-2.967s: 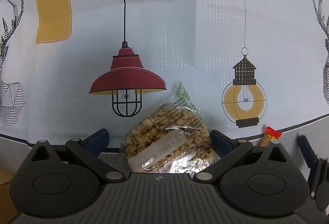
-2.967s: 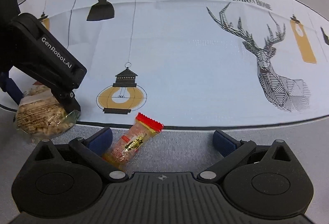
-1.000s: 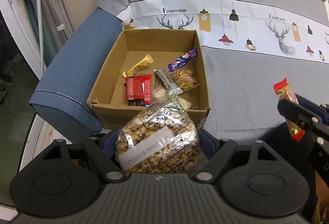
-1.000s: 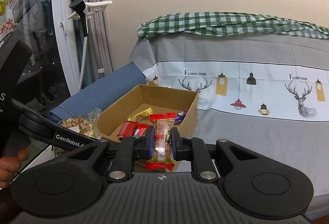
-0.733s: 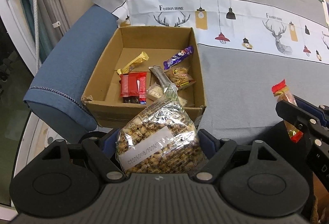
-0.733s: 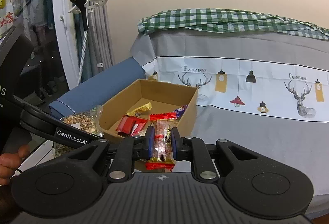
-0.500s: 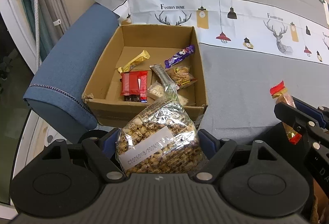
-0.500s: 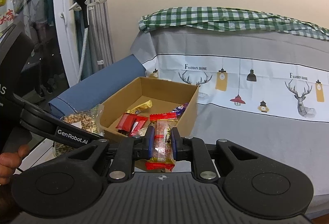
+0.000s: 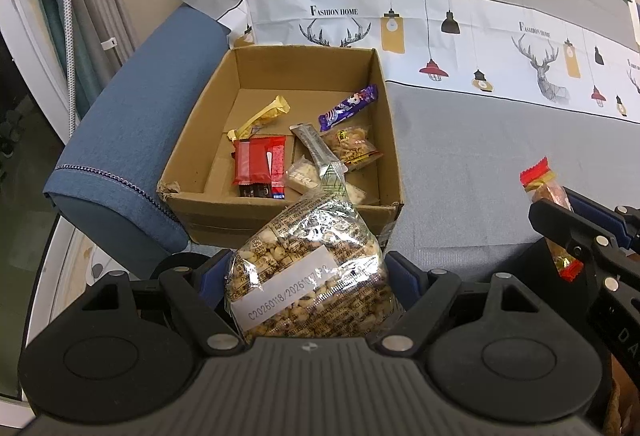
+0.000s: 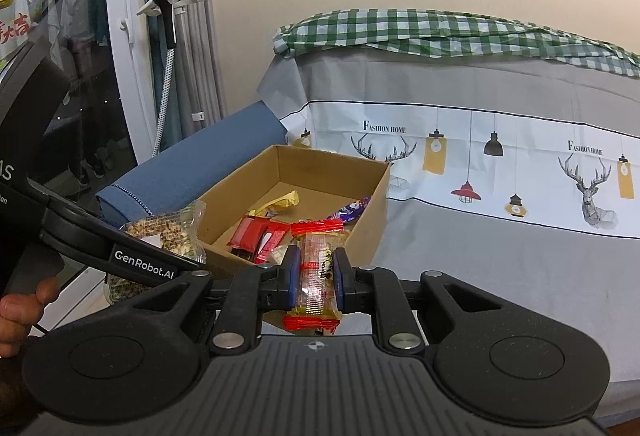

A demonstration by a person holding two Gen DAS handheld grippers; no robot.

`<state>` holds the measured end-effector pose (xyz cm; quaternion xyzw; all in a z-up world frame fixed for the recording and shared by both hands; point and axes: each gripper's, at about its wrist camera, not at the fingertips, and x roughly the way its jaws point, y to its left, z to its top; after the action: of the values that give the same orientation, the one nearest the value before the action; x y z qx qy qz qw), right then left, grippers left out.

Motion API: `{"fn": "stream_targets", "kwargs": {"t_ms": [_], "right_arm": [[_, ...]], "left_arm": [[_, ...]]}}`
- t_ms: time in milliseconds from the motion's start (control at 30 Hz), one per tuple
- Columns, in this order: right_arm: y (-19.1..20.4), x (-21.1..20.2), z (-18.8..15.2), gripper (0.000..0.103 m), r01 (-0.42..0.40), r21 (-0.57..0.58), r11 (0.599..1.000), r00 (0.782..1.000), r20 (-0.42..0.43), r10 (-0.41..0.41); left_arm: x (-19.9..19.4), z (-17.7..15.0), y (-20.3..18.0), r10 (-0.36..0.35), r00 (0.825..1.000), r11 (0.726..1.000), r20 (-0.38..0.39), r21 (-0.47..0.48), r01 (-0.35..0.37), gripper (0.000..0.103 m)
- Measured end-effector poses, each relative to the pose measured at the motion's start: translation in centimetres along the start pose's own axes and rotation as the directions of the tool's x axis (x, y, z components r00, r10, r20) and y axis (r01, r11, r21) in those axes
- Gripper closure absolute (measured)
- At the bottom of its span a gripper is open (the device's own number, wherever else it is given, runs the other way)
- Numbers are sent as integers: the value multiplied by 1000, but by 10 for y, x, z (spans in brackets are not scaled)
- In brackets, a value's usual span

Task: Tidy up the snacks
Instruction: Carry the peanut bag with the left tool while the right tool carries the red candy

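You carry a snack in each hand, short of the cardboard box (image 9: 390, 139) that stands on the grey bed cover: your left tongs (image 9: 308, 276) are spread wide yet pinching the bulky bag of nuts (image 9: 308, 272) by its sides, just on your side of the box's near wall, and your right tongs (image 10: 316, 278) are pressed almost together on the slim red-ended candy (image 10: 318, 276), which stands upright between the pads near the box's near right corner. The likely trouble from here: the nut bag is slick, crinkly film held only by its edges, so it could slide out or sag and catch on the box's near wall if you let go before it is over the opening; it is also wide enough to land on the red wafer pack (image 9: 260, 165) and the small packets beside it in the box, or to tip against the wall. The candy is thin and gripped at its middle, so a twist could make it swivel and fall outside the box onto the bed. Readable writing: the white label on the nut bag starts "C2026018/2026", the printed cloth behind the box says "FASHION HOME" (image 9: 334, 11), and the arm of the left tool reads "GenRobot.AI" (image 10: 144, 264)
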<state>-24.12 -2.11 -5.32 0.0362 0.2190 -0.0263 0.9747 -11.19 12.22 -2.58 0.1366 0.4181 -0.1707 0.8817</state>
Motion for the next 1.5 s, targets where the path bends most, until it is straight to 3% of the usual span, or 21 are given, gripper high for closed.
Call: {"fn": "stream_targets", "kwargs": {"t_ms": [1167, 1500], "right_arm": [[4, 15, -3, 85, -1, 20, 1000, 999, -46, 2], [3, 36, 4, 85, 14, 1, 1000, 998, -68, -14]], "left_arm": [[15, 2, 2, 0, 1000, 1000, -28, -8, -1, 18], [29, 29, 27, 25, 1000, 999, -2, -34, -25, 18]]}}
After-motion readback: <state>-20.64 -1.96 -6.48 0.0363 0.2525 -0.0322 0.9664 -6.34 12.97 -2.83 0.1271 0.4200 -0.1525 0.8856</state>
